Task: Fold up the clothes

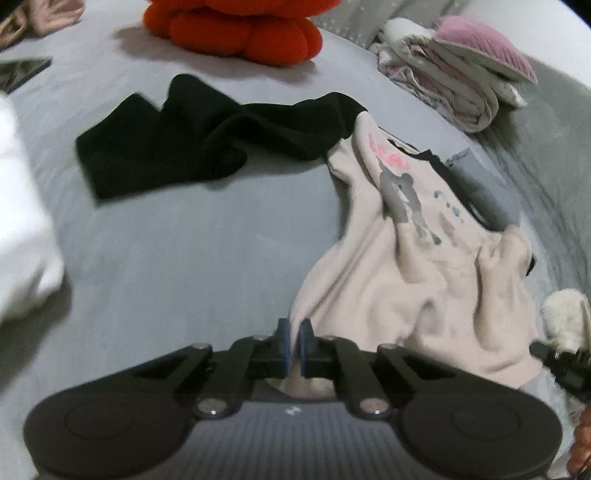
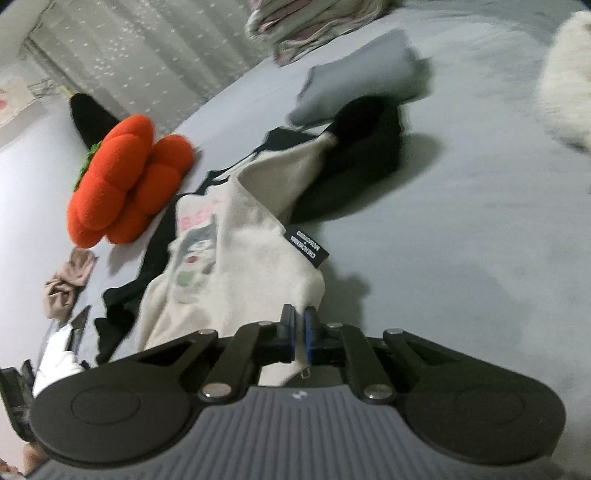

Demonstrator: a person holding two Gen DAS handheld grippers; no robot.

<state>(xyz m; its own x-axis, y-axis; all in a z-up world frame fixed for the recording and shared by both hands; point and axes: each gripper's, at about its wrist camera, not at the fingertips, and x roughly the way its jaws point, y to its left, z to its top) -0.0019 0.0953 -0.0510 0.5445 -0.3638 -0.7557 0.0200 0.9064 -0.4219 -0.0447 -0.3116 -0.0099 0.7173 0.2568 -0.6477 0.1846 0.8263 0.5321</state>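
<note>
Both your grippers are pinched on the hem of the cream sweatshirt (image 1: 424, 280), left gripper (image 1: 294, 339) on one corner, right gripper (image 2: 299, 325) on the other, jaws nearly closed on cloth. It lies rumpled on the grey bed (image 1: 184, 258). Soft, light, floppy fleece, so grip near the seams.

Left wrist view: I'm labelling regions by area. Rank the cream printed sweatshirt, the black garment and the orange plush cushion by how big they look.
1. Cream printed sweatshirt, though it lies nearest the camera.
2. Black garment.
3. Orange plush cushion, cropped by the top edge, so its rank is unsure.
</note>
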